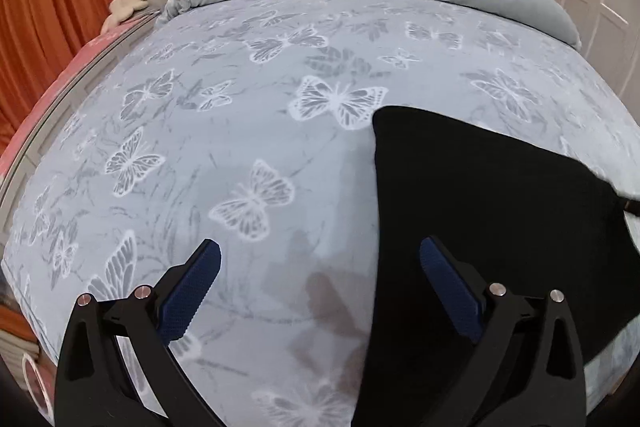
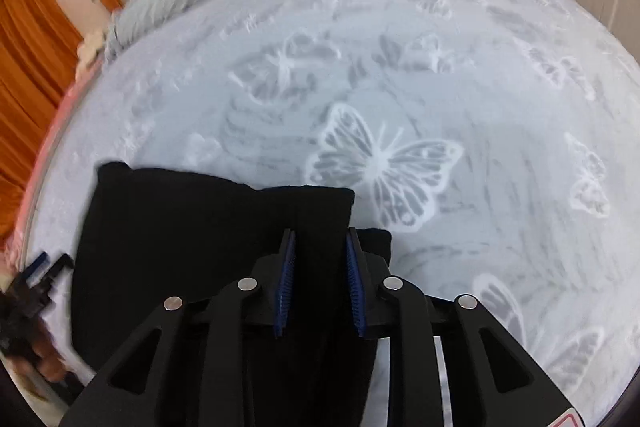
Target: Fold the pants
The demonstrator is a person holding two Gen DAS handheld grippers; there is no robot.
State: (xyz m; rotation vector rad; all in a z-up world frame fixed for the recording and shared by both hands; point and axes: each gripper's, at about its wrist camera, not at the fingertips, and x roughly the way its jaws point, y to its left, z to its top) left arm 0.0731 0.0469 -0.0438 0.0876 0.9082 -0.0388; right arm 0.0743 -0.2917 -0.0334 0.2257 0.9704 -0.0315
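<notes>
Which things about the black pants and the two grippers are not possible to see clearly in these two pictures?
- Pants, left wrist view: the near part is hidden behind the open left gripper; the right side runs off the picture edge.
- Pants, right wrist view: black on black, so folds and layers cannot be counted.
- Right gripper: whether its pads press the cloth is unclear.
- Bed sheet, right wrist view: blurred by motion.

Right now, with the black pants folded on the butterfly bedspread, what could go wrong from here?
1. The right gripper hangs partly open over the folded black fabric pants; closing could snag the top layer and undo the fold.
2. The pants lie near the edge of the pale blue butterfly-print bedspread; a tug might slide them off.
3. The left gripper, wide open beside them, could brush the fold.
</notes>
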